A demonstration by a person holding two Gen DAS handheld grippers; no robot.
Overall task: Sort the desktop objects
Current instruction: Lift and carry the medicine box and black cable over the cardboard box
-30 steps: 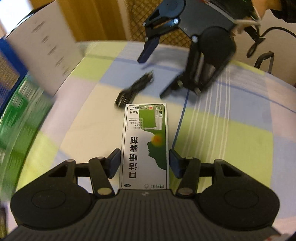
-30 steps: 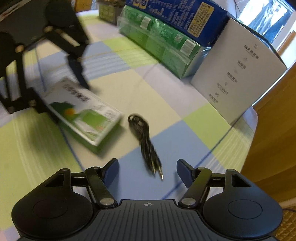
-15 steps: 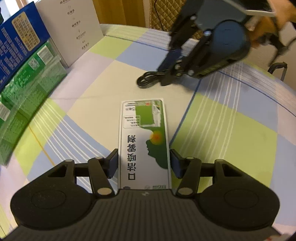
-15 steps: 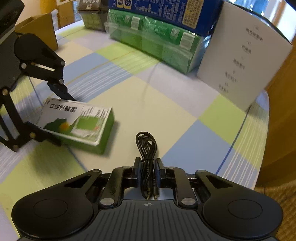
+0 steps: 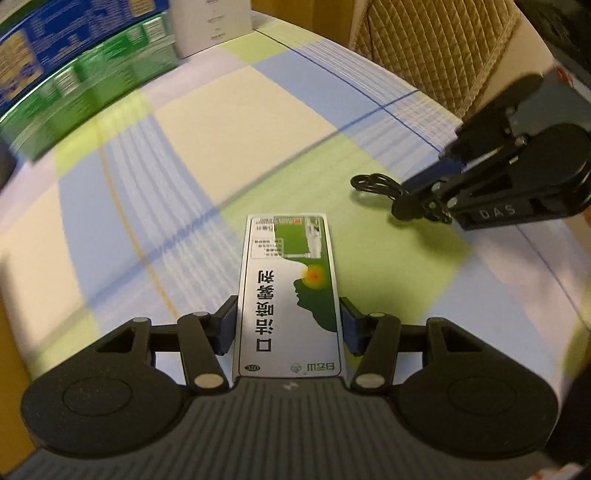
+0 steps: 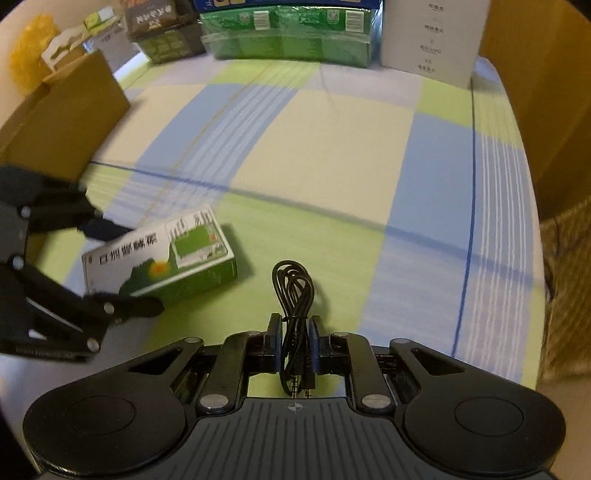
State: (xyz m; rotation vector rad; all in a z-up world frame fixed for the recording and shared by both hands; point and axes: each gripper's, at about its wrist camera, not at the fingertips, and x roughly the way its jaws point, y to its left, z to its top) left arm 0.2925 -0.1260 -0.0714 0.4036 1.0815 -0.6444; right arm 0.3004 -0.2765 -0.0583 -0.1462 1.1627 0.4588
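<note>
Both grippers low, clamped.

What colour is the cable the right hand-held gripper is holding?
Black, with gold-tipped plugs: the coiled audio cable shows best in the right wrist view.

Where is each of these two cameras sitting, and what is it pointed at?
Left wrist: rides on the left gripper, looking along its fingers, which clamp the green-and-white box, across the checked tablecloth.
Right wrist: rides on the right gripper, whose fingers pinch the coiled black cable, facing stacked packages at the far edge.
Shared: each view shows the other gripper, plus box, cable and tablecloth.
</note>
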